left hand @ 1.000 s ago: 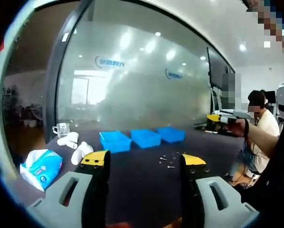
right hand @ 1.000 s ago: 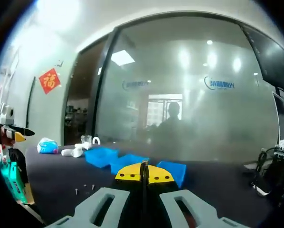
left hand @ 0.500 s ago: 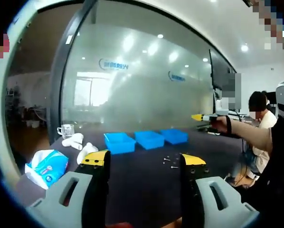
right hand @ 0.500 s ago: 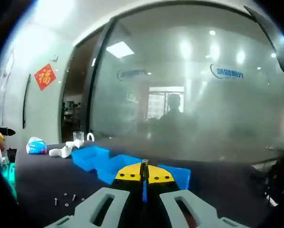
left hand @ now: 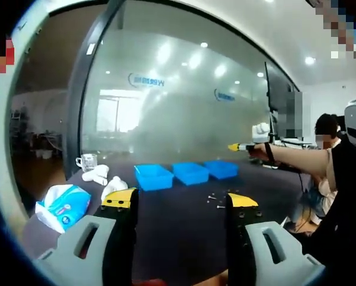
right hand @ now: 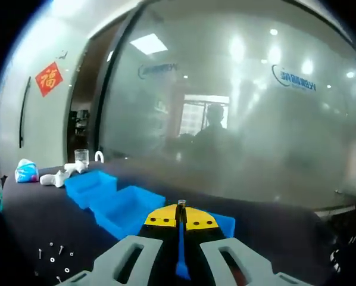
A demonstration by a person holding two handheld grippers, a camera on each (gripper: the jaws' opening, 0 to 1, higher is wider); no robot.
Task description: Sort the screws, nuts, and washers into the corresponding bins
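Observation:
Three blue bins stand in a row on the dark table: left bin (left hand: 153,177), middle bin (left hand: 191,173), right bin (left hand: 221,169). Loose screws, nuts and washers (left hand: 216,198) lie in front of them. My left gripper (left hand: 181,199) is held open above the near table with nothing between its jaws. A person's hand holds my right gripper (left hand: 240,146) in the air above and beyond the right bin. In the right gripper view, my right gripper (right hand: 181,217) is shut on a small dark screw (right hand: 181,207) that stands up between its yellow tips. It hangs over the bins (right hand: 129,208), with the loose hardware (right hand: 56,256) at lower left.
A blue and white tissue pack (left hand: 63,205), white rolled objects (left hand: 106,185) and a glass mug (left hand: 87,161) sit at the table's left end. A frosted glass wall stands behind the table. A person (left hand: 327,155) sits at the far right near a monitor.
My right gripper has carried the screw away from the loose pile towards the bins, which now look closer and lower in its view. The left gripper has barely moved.

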